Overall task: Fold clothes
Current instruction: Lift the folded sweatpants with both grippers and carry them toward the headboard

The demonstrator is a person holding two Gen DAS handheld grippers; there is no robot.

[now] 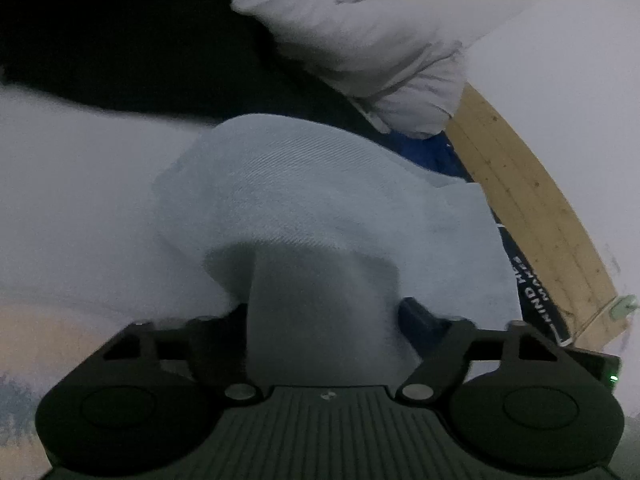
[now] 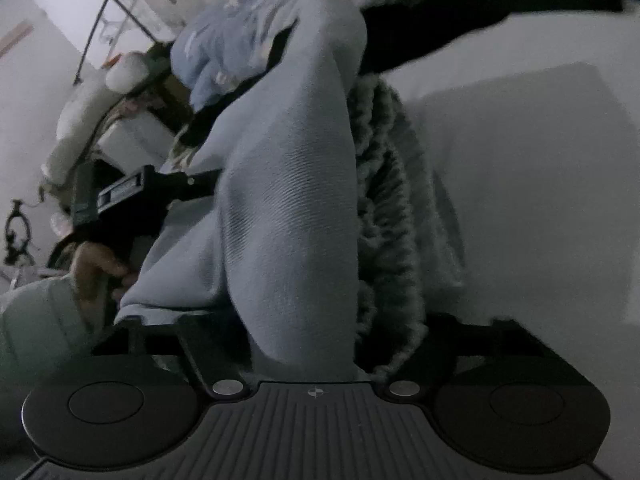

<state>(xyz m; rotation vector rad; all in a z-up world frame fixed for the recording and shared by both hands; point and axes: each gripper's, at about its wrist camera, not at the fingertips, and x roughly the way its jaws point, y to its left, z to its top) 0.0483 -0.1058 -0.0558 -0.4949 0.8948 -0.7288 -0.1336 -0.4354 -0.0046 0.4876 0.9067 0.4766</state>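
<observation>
A pale blue garment (image 1: 300,184) lies humped on the white bed sheet (image 1: 72,200), and a fold of it runs down between my left gripper's (image 1: 324,312) jaws. They stand well apart; only the right fingertip (image 1: 416,314) shows, at the fold's edge. In the right wrist view the same garment (image 2: 288,184) rises as a long ridge from between my right gripper's (image 2: 316,332) jaws. The cloth hides both fingers, and the linkages stand wide apart. Further left, a hand (image 2: 96,264) holds the left gripper (image 2: 132,192) at the garment's edge.
A fuzzy grey-green knit (image 2: 384,200) lies against the garment's right side. A white bunched cloth (image 1: 360,32) and a black garment (image 1: 120,40) lie beyond. A wooden board (image 1: 528,200) and a dark printed strap (image 1: 532,292) edge the bed at right. Clutter and a rack (image 2: 104,32) stand far left.
</observation>
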